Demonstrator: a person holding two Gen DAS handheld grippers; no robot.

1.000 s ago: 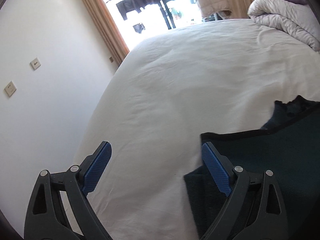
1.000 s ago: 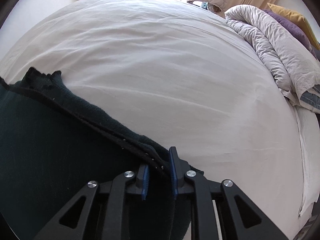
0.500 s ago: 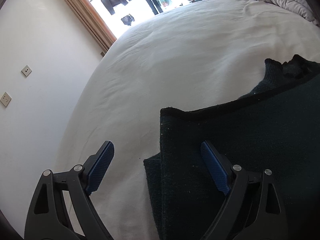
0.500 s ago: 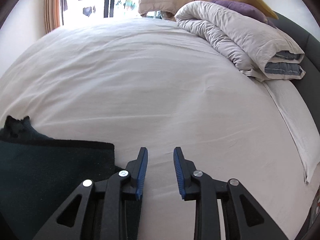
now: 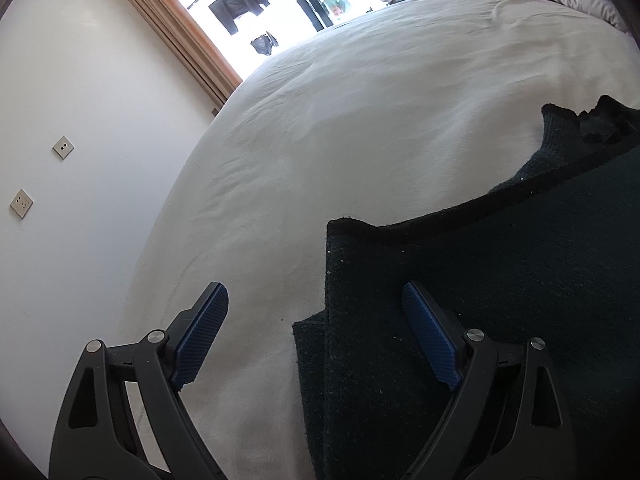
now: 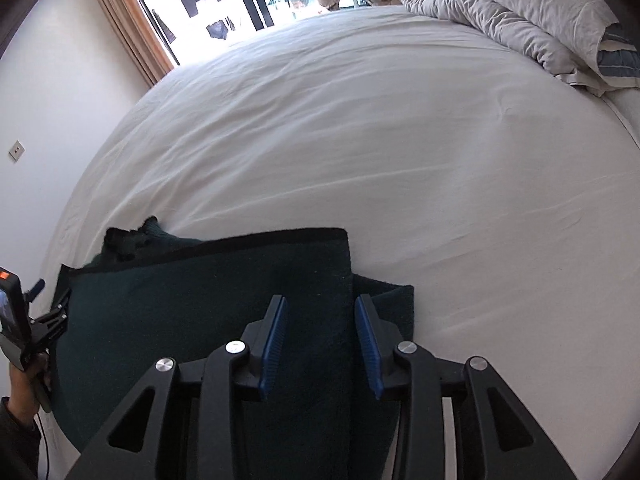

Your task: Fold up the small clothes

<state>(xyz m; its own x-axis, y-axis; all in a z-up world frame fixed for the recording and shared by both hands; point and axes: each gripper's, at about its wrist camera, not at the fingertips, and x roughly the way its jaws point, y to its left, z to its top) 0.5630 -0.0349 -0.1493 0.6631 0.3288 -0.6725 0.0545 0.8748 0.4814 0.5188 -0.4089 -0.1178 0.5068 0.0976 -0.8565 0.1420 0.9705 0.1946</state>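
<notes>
Dark green garment (image 6: 208, 304) lying folded on the white bed (image 6: 400, 152). Right hand-held gripper (image 6: 320, 332) just been opening, released, hovering over the fold's edge. Left hand-held gripper (image 5: 316, 320) spread wide, grasping nothing.

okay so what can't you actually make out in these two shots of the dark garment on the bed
- Garment, left wrist view: right and near parts cut off by the frame edge.
- Its near hem, right wrist view: hidden behind the right gripper.
- Under-layers of the fold: covered by the top layer.
- Left gripper, right wrist view: mostly cut off at the edge.
</notes>
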